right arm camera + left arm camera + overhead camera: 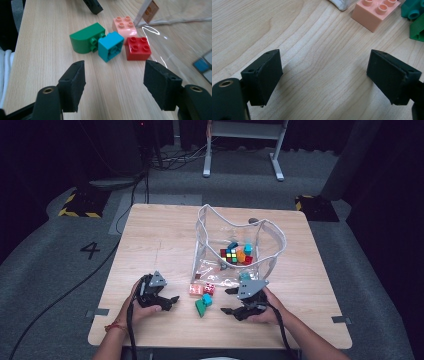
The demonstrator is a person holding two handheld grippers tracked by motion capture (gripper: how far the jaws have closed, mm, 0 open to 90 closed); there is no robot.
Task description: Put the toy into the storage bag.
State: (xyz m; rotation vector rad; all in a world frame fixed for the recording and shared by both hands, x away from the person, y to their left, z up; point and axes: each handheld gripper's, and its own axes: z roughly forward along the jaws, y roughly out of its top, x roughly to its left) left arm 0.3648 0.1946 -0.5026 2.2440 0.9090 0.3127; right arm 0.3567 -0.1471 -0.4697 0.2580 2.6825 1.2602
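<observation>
Four chunky plastic studded blocks lie on the pale wood-grain table (160, 240) in the high view, just in front of a clear floppy plastic bag (235, 245) holding more toys, between the left hand-held gripper (172, 300) and right hand-held gripper (227, 301). Left gripper view: matte black jaws spread over bare wood, the salmon-pink square block (375, 12) beyond. Right gripper view: jaws apart, empty, facing the green round-backed block (85, 38), turquoise square block (110, 46) and glossy red square block (138, 48).
</observation>
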